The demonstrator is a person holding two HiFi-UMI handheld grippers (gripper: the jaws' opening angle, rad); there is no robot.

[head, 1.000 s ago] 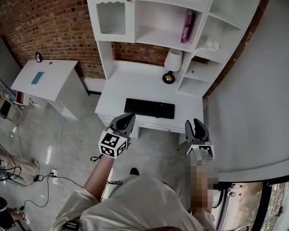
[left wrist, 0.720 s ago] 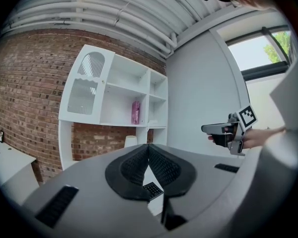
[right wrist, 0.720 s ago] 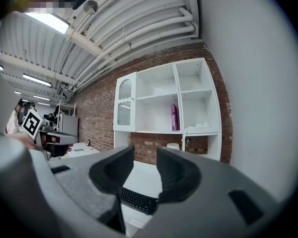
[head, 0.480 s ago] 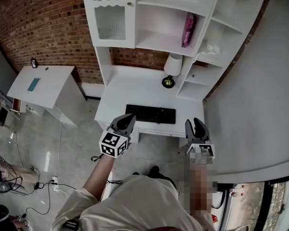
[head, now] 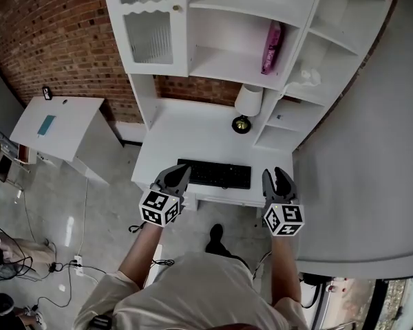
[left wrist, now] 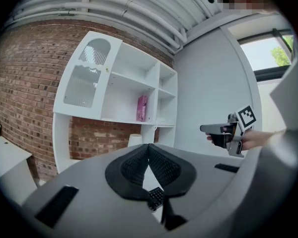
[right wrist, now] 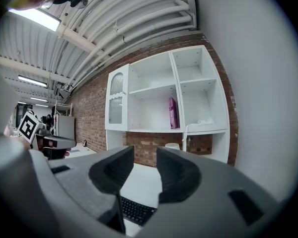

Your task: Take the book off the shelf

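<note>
A pink book [head: 272, 47] stands upright at the right end of a shelf in the white desk hutch [head: 220, 64]; it also shows as a pink book [left wrist: 142, 108] in the left gripper view and a pink book [right wrist: 173, 113] in the right gripper view. My left gripper [head: 181, 176] hovers at the desk's front edge with its tips touching and nothing between them. To its right, level with it, my right gripper [head: 278, 182] holds its jaws apart on nothing. Both are well short of the shelf.
A black keyboard [head: 215, 174] lies on the white desk [head: 193, 133]. A white lamp [head: 246, 105] stands at the back right under the shelf. A glass-door cabinet [head: 148, 26] is at the left of the hutch. A small white table [head: 55, 122] stands left; cables [head: 62, 256] cross the floor.
The desk and hutch have come closer and lower in the head view. Both grippers have kept their stance in front of the person, jaws unchanged.
</note>
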